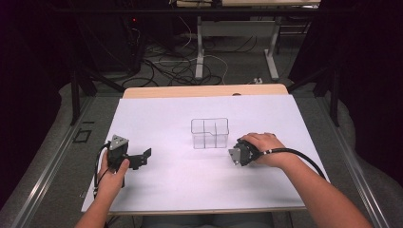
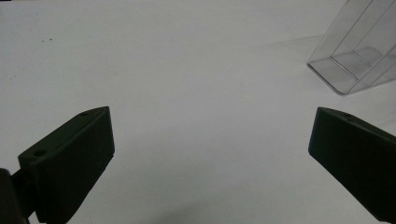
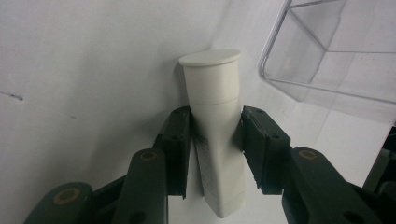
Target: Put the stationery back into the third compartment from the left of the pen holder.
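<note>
White paper covers the table (image 1: 157, 190), nothing lying near my left gripper (image 1: 142, 158), which sits at the left w/ jaws spread wide. In the left gripper view it holds nothing (image 2: 210, 154), bare sheet between the jaws.

Mid-table stands the clear divided organizer box (image 1: 210, 133), upright, looks empty.

Right of it, just beside the box, my right gripper (image 1: 236, 154) points down at the sheet. The high view hides what it has under my hand. The right gripper view gives it away: jaws pinching a white squeeze tube (image 3: 215, 121) across the flat body below the shoulder, cap (image 3: 210, 57) away from me, box corner (image 3: 299, 88) near it.

Risk, imo: the tube is soft and tapered, so it could slip or swing in the grip, and the cap could clip the box wall going in.
</note>
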`<state>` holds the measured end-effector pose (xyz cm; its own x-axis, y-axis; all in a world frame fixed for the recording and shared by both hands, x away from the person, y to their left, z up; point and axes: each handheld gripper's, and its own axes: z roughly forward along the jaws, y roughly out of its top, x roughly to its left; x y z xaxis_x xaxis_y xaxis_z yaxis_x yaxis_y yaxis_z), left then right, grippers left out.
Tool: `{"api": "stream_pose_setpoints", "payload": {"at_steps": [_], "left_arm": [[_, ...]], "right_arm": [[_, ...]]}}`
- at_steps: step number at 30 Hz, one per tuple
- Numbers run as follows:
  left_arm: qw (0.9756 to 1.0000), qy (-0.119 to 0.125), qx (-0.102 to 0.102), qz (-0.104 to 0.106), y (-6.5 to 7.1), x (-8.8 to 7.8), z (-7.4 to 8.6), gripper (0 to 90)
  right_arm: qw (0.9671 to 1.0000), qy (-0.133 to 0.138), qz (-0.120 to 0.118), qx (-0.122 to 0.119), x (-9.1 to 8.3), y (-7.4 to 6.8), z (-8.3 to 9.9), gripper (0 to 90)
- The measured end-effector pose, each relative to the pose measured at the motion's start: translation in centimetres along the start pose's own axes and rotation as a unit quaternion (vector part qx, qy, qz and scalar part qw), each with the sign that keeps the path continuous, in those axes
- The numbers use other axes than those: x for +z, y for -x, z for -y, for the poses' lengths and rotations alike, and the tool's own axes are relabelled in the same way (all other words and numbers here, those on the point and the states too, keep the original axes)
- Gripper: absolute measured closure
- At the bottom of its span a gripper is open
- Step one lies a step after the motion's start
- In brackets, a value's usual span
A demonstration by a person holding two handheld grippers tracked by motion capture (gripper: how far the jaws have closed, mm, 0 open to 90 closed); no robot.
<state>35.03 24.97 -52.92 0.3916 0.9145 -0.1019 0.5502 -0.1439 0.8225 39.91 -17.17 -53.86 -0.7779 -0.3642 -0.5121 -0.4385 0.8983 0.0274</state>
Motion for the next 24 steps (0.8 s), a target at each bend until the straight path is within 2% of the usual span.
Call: {"api": "stream_pose_setpoints", "payload": {"at_steps": [2, 3, 6, 8, 10, 13, 15, 18, 20, 22, 24], "left_arm": [[1.0000, -0.001, 0.000, 0.000, 0.00, 0.00, 0.01, 0.3], [1.0000, -0.001, 0.001, 0.000, -0.01, 0.00, 0.01, 0.3], [1.0000, 0.000, 0.001, 0.000, -0.03, -0.02, 0.01, 0.3], [1.0000, -0.001, 0.001, 0.000, -0.06, -0.03, 0.02, 0.3], [1.0000, -0.001, 0.001, 0.000, -0.06, -0.03, 0.02, 0.3], [1.0000, 0.000, 0.001, 0.000, -0.03, -0.02, 0.01, 0.3], [1.0000, 0.000, 0.000, 0.000, -0.02, -0.01, 0.01, 0.3], [1.0000, -0.001, 0.001, 0.000, -0.03, 0.01, 0.02, 0.3], [1.0000, -0.001, 0.001, 0.000, -0.03, 0.03, 0.02, 0.3], [1.0000, -0.001, 0.001, 0.000, -0.02, 0.03, 0.02, 0.3], [1.0000, -0.001, 0.000, 0.000, -0.01, 0.03, 0.02, 0.3]], "right_arm": [[0.9998, -0.007, -0.015, -0.009, -0.06, 0.22, -0.09, 64.1], [0.9998, -0.012, -0.016, -0.004, -0.18, 0.13, -0.10, 64.6], [1.0000, 0.002, -0.003, -0.001, -0.03, -0.16, -0.02, 66.0], [0.9999, -0.009, -0.011, -0.008, -0.20, -0.14, -0.10, 66.4], [1.0000, -0.002, -0.003, -0.008, -0.17, -0.28, -0.06, 66.5], [0.9999, -0.007, -0.005, -0.008, -0.30, -0.29, -0.09, 66.6], [0.9997, -0.010, -0.017, -0.014, -0.39, -0.16, -0.10, 66.6], [0.9998, -0.008, -0.012, -0.013, -0.40, -0.33, -0.11, 66.7], [0.9996, -0.013, -0.020, -0.016, -0.46, -0.24, -0.15, 66.7], [0.9998, -0.012, -0.014, -0.010, -0.47, -0.41, -0.13, 66.7], [0.9997, -0.010, -0.014, -0.015, -0.44, -0.31, -0.15, 66.8]]}}
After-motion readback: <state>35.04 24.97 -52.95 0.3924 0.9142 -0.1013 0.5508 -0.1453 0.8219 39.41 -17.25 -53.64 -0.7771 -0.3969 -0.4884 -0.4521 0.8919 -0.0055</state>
